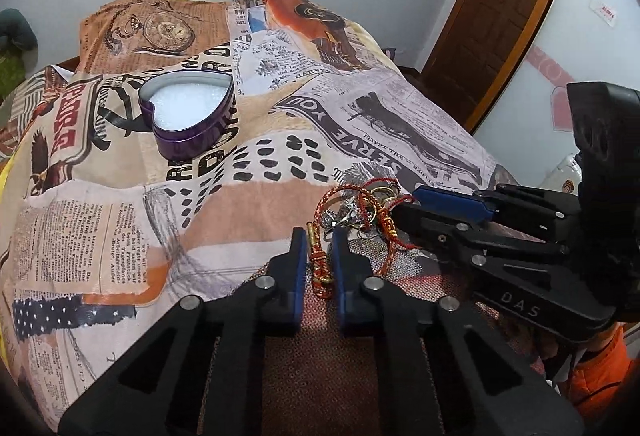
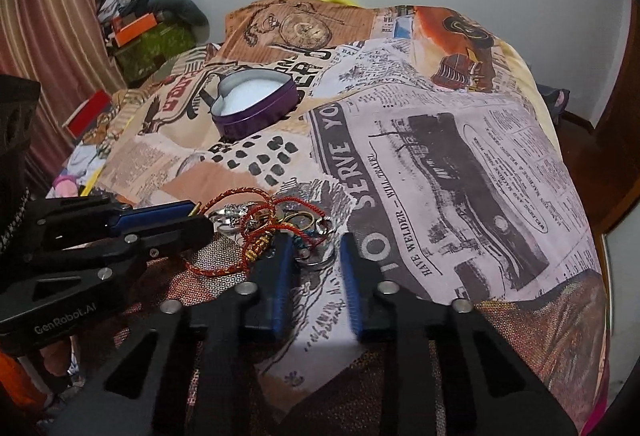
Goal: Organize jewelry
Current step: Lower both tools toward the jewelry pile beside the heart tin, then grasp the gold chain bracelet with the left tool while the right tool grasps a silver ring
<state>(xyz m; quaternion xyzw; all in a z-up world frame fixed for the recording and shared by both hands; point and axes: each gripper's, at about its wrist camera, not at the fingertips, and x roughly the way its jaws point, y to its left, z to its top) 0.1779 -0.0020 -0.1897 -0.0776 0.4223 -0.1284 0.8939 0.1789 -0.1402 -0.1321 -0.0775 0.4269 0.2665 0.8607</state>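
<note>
A tangled pile of jewelry [image 1: 360, 208], red and gold cord bracelets with metal rings, lies on the newspaper-print bedspread; it also shows in the right wrist view [image 2: 272, 224]. My left gripper [image 1: 320, 236] has its blue pads close around a red-gold cord bracelet [image 1: 320, 268] at the pile's near edge. My right gripper [image 2: 314, 240] is open over the pile's right edge, its left finger [image 2: 280, 256] touching the cords. An open purple heart-shaped tin [image 1: 192, 116] with white padding sits further back, also in the right wrist view [image 2: 256, 108].
The bedspread [image 2: 460, 164] covers a humped surface and falls off at right. A wooden door [image 1: 500, 8] stands at the far right. Clutter and a curtain [image 2: 48, 16] are at the far left of the right wrist view.
</note>
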